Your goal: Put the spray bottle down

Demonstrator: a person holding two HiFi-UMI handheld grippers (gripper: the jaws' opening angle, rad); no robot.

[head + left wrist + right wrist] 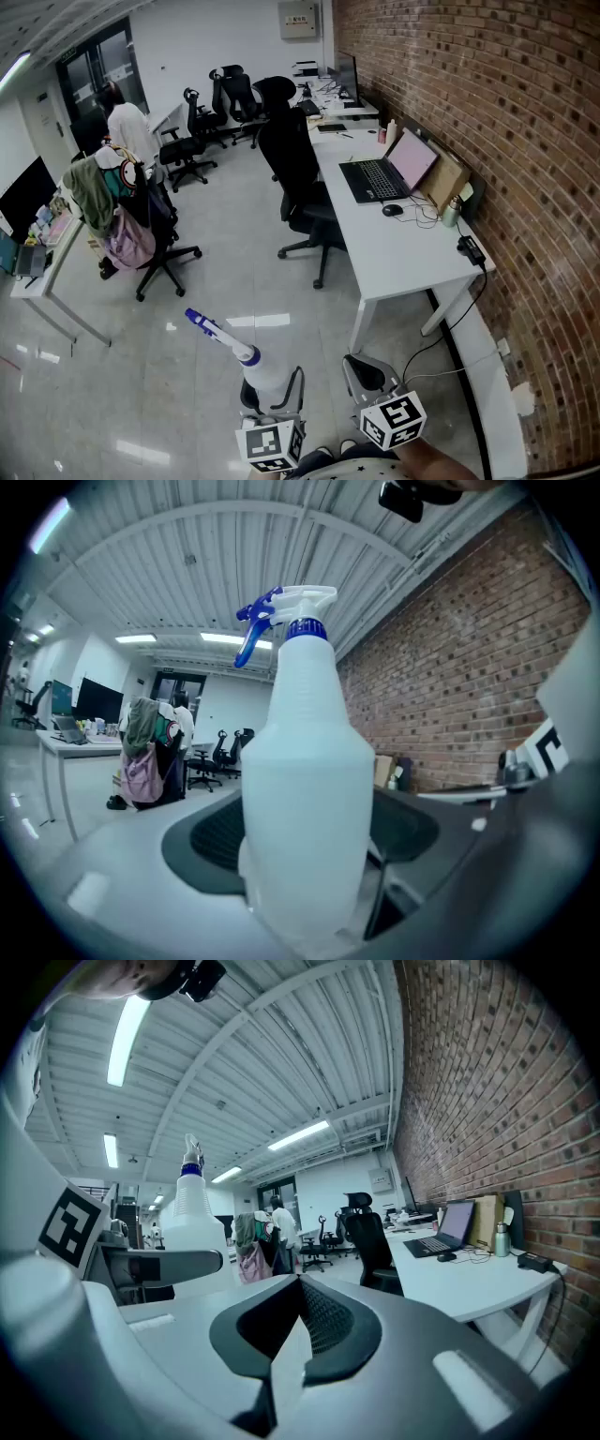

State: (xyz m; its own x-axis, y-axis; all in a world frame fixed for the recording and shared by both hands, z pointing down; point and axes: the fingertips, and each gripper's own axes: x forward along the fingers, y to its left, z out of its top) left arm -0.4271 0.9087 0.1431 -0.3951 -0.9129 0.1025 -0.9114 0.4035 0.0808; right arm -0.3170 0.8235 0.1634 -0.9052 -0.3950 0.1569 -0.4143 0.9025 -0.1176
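Observation:
A white spray bottle [263, 372] with a blue trigger head hangs in the air above the floor at the bottom of the head view, its nozzle leaning up and to the left. My left gripper [273, 382] is shut on its body, one jaw on each side. The left gripper view has the bottle [306, 789] standing upright between the dark pads [214, 836]. My right gripper [365, 373] is beside it on the right, shut and empty, its pads meeting in the right gripper view [289, 1324]. The bottle [192, 1224] also shows there at the left.
A long white desk [398, 258] runs along the brick wall on the right, bearing a laptop [386, 173] and a mouse. A black office chair [302, 192] stands by it. A chair draped with clothes and a bag [125, 225] is at the left. A person [128, 127] stands far back.

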